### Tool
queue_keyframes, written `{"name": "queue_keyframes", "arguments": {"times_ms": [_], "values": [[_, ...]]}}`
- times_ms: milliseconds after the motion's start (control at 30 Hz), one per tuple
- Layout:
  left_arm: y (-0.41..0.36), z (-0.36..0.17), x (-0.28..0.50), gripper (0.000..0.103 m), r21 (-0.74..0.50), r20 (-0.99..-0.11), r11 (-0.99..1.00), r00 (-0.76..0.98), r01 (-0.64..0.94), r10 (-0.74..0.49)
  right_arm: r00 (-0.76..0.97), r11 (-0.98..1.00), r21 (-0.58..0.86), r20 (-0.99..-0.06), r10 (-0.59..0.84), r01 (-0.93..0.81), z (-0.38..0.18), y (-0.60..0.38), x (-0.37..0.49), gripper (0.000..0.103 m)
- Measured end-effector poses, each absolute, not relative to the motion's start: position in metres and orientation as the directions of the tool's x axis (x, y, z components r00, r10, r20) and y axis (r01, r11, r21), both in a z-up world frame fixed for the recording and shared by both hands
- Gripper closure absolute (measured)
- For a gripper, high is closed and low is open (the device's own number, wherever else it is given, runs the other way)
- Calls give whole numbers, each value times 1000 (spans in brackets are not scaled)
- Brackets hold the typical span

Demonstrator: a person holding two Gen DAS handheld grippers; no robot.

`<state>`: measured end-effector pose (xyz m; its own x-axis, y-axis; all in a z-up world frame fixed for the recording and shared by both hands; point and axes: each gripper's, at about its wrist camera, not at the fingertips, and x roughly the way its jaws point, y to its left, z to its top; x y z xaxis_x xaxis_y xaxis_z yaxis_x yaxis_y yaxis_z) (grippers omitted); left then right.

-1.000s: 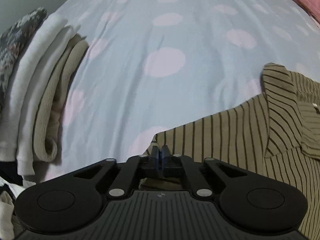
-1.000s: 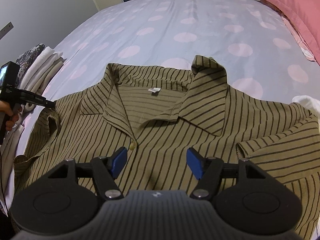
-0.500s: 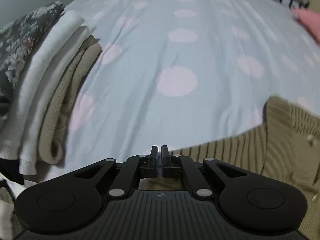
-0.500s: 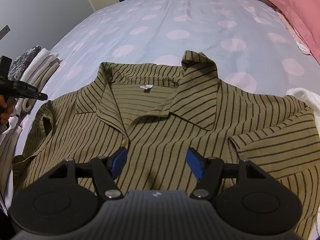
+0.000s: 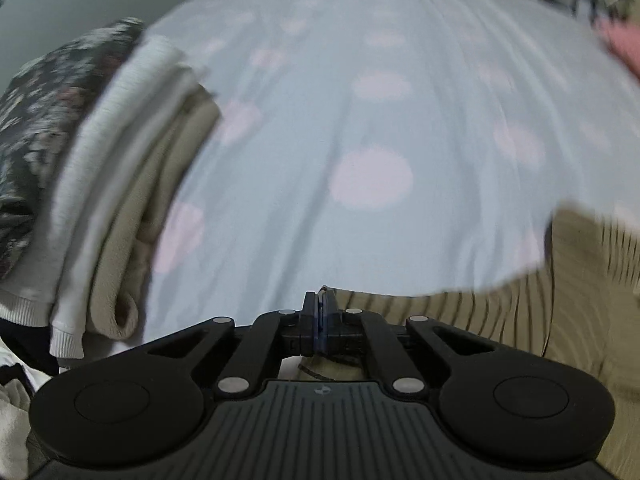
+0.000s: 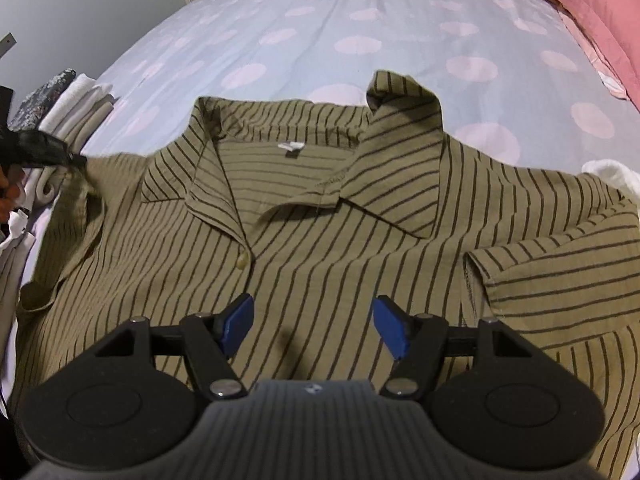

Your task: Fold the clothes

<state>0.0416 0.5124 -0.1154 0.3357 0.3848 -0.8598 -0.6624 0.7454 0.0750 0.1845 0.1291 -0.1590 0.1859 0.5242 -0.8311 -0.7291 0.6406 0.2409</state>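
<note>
Left gripper (image 5: 320, 308): jaws fully closed, pinching the shirt (image 6: 320, 216) edge at its sleeve end; a sliver of fabric sticks up between the pads. In the right wrist view the same gripper (image 6: 74, 158) shows at the far left, dark and blurred, at the sleeve tip, with part of a hand (image 6: 8, 196) behind it.

Right gripper (image 6: 314, 326): jaws wide open, blue pads (image 6: 238, 320) apart, nothing between them. It hangs over the shirt front below the collar (image 6: 320, 184); cannot tell if the tips touch the cloth.

Shirt: olive with dark stripes, laid face up on the bed (image 6: 360, 20), collar toward the far side, one button (image 6: 243, 261) visible at the placket, white tag (image 6: 291, 146) inside the neck. The other short sleeve (image 6: 560, 272) lies flat at the right. Left wrist view is motion-blurred; shirt (image 5: 520, 320) shows along the lower right.

Bed cover is pale blue with pink dots. Stack of folded clothes (image 5: 100, 184) sits at the left edge: dark floral piece, white knit, beige knit, close to the held sleeve. Pink pillow (image 6: 580, 8) at far right. A bit of white cloth (image 6: 612, 174) just beyond the right shoulder.
</note>
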Motion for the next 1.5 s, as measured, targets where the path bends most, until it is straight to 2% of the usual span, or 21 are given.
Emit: {"name": "queue_keyframes", "arguments": {"times_ms": [367,533,667,733,800,1067,1233,1500], "values": [[521,-118,40,103,48,-793,705,402,-707,458,176,615,235,-828,533,-753,-156,126,177,34],[520,-131,45,102,108,-801,710,363,-696,477,195,616,205,-832,519,-761,-150,114,176,34],[516,-131,40,94,131,-783,715,370,-687,499,238,633,169,-829,506,-756,-137,96,178,32],[512,-118,36,80,131,-764,723,396,-678,510,261,648,139,-837,481,-749,-132,85,179,30],[508,-103,29,78,123,-747,730,421,-673,514,269,658,107,-855,444,-745,-130,77,177,30],[466,-63,-17,78,145,-779,846,469,-513,417,201,675,89,-919,340,-733,-123,36,142,30],[435,-50,-63,78,87,-828,909,478,-407,293,197,691,60,-938,286,-720,-120,2,108,30],[387,-58,-140,78,36,-869,929,447,-367,211,169,726,149,-923,346,-672,-111,-32,46,30]]}}
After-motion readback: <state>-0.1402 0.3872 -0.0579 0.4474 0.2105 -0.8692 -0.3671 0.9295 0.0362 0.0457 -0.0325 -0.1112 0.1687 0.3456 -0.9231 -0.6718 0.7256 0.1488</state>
